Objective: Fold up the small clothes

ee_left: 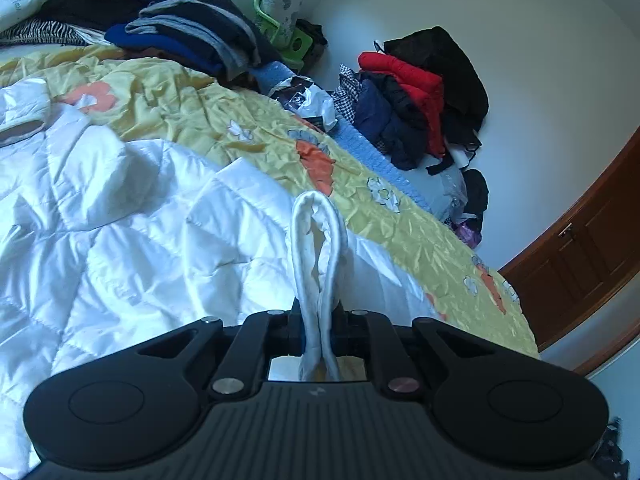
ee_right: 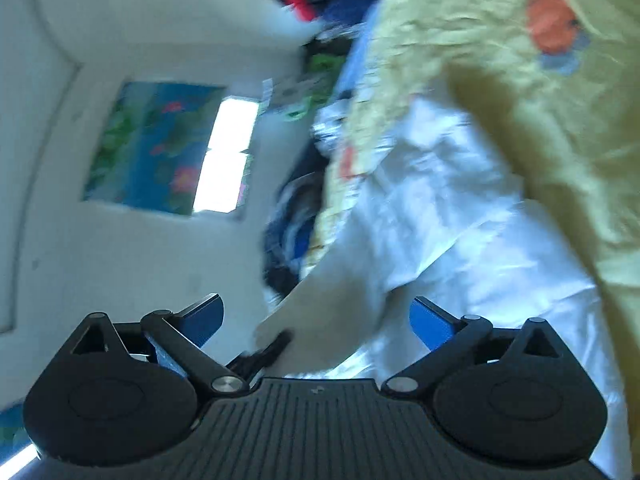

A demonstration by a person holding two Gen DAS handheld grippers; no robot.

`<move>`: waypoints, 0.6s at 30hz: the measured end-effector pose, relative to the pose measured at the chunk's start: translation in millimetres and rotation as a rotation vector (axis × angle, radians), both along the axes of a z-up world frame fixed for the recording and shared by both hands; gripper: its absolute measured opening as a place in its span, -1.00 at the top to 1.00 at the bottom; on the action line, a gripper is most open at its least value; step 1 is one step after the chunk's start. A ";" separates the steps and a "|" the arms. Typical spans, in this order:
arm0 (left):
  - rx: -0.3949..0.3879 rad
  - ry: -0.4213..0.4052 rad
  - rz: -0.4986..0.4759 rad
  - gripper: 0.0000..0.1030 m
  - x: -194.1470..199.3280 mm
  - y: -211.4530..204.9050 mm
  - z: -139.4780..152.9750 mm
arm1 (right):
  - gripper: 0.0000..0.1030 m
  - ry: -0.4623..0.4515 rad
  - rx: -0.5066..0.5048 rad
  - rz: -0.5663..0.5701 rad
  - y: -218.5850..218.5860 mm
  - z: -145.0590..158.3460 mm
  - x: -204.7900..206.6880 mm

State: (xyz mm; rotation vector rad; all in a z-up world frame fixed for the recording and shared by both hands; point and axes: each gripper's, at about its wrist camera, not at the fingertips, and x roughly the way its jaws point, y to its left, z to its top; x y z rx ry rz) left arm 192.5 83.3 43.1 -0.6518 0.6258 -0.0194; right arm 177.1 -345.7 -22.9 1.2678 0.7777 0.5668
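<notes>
A white quilted jacket [ee_left: 120, 216] lies spread on the yellow flowered bedspread [ee_left: 192, 116]. My left gripper [ee_left: 319, 320] is shut on a white cuff or hem loop [ee_left: 316, 232] of the jacket, which stands up between the fingers. In the blurred right wrist view, my right gripper [ee_right: 316, 320] is open, its blue pads [ee_right: 434, 322] wide apart. A pale part of the white jacket [ee_right: 440, 216] lies between them, not clamped.
A stack of folded dark and blue clothes [ee_left: 192, 32] sits at the bed's far side. A pile of red, black and navy coats [ee_left: 420, 92] leans against the wall. A wooden door [ee_left: 588, 256] is at the right. A window [ee_right: 228, 156] shows in the right wrist view.
</notes>
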 end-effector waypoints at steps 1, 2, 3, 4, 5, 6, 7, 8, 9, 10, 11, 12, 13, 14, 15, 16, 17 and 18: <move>-0.003 -0.007 -0.008 0.81 -4.1 4.1 -0.1 | -0.86 0.024 -0.004 -0.006 3.6 -6.1 3.7; -0.008 -0.015 -0.018 0.81 -5.9 4.3 1.4 | -0.83 0.052 -0.008 -0.013 7.5 -10.1 8.4; -0.017 -0.025 -0.028 0.81 -7.7 5.7 2.9 | -0.81 0.077 -0.008 -0.017 11.0 -15.7 11.9; -0.028 -0.035 -0.039 0.81 -9.1 6.8 3.6 | -0.75 0.095 -0.007 -0.018 14.0 -21.0 18.2; -0.039 -0.046 -0.050 0.81 -11.0 7.1 6.2 | -0.63 0.115 -0.009 -0.030 14.9 -26.4 19.9; -0.051 -0.057 -0.059 0.81 -11.2 7.8 8.2 | -0.55 0.128 -0.017 -0.043 17.8 -28.5 24.7; -0.065 -0.064 -0.066 0.81 -11.7 9.2 10.2 | -0.41 0.134 -0.029 -0.055 19.9 -30.0 27.6; -0.076 -0.068 -0.067 0.81 -12.3 10.5 12.0 | -0.31 0.140 -0.041 -0.072 21.9 -31.6 31.2; -0.081 -0.069 -0.063 0.81 -12.2 12.2 13.4 | -0.28 0.152 -0.042 -0.085 23.5 -33.2 34.1; -0.076 -0.069 -0.056 0.81 -11.8 14.3 14.5 | -0.27 0.160 -0.036 -0.091 25.6 -37.2 37.8; -0.069 -0.064 -0.046 0.81 -11.7 16.6 13.8 | -0.25 0.164 -0.024 -0.101 24.1 -41.4 42.0; -0.069 -0.053 -0.032 0.81 -11.1 19.9 12.1 | -0.20 0.167 -0.024 -0.115 25.6 -43.5 45.1; -0.070 -0.043 -0.013 0.81 -11.0 23.5 9.7 | -0.03 0.172 -0.034 -0.128 26.4 -45.1 47.2; -0.069 -0.033 0.003 0.81 -10.7 27.3 6.5 | 0.27 0.184 -0.054 -0.135 28.1 -47.4 48.9; -0.060 -0.021 0.018 0.81 -10.0 30.2 2.6 | 0.48 0.200 -0.067 -0.140 29.1 -50.9 50.2; -0.046 -0.006 0.036 0.81 -9.7 32.6 -0.7 | 0.80 0.215 -0.069 -0.140 28.3 -54.8 51.2; -0.040 0.008 0.048 0.81 -9.0 35.4 -5.0 | 0.79 0.221 -0.061 -0.140 28.2 -58.5 50.3; -0.037 0.023 0.055 0.82 -8.5 37.6 -9.6 | 0.80 0.214 -0.065 -0.136 26.7 -58.8 46.8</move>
